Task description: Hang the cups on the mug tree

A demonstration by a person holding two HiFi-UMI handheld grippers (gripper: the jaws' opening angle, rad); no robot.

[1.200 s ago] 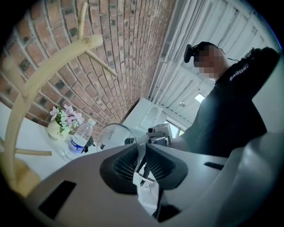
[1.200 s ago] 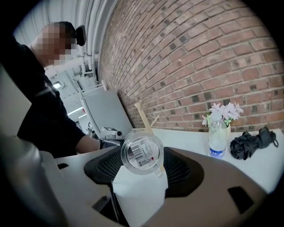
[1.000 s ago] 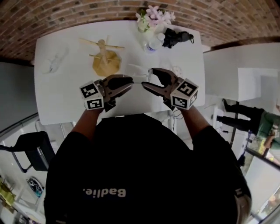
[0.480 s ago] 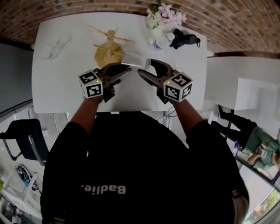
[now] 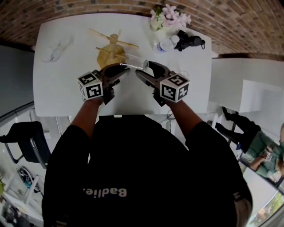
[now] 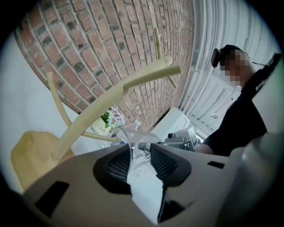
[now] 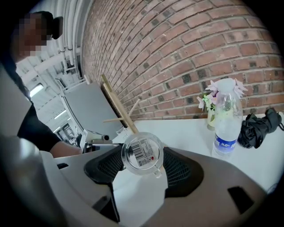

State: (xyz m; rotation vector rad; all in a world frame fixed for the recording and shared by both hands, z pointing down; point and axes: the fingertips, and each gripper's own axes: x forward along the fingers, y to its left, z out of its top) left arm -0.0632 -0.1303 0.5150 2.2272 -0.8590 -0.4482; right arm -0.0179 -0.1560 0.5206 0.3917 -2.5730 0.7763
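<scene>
Just in front of the wooden mug tree, our right gripper clamps the clear glass cup by its base while our left gripper is opening its jaws off the rim, a handover, we judge.

You stand at a white table set against a red brick wall. To your right is a second white desk, and a black chair stands at your left.
</scene>
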